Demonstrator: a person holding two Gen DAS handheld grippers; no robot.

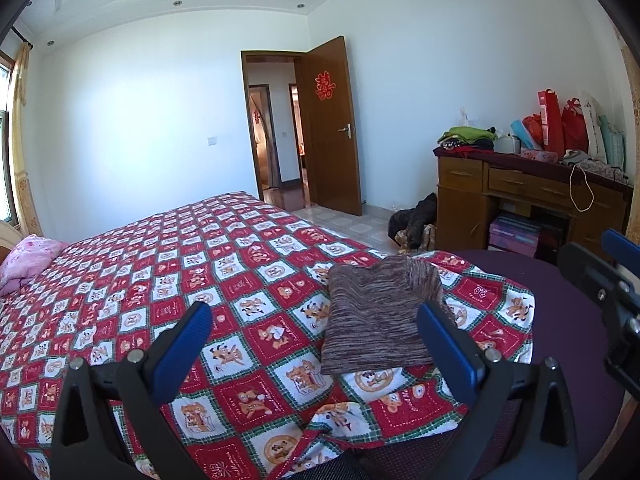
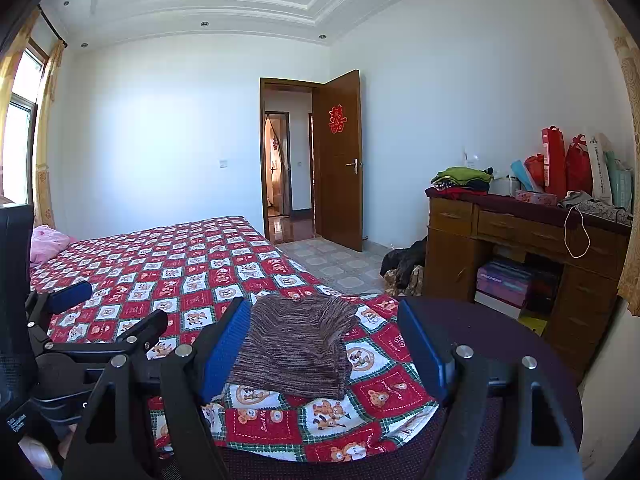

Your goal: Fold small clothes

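A folded brown striped knit garment lies flat on the red checked bedspread near the bed's corner. It also shows in the right wrist view. My left gripper is open and empty, held above the bedspread just short of the garment. My right gripper is open and empty, its blue pads on either side of the garment in view, raised above it. The right gripper also shows at the right edge of the left wrist view. The left gripper shows at the left of the right wrist view.
A pink pillow lies at the bed's far left. A wooden desk with piled clothes and red bags stands at the right. A dark bundle lies on the tiled floor. The door stands open. A dark round seat is beside the bed corner.
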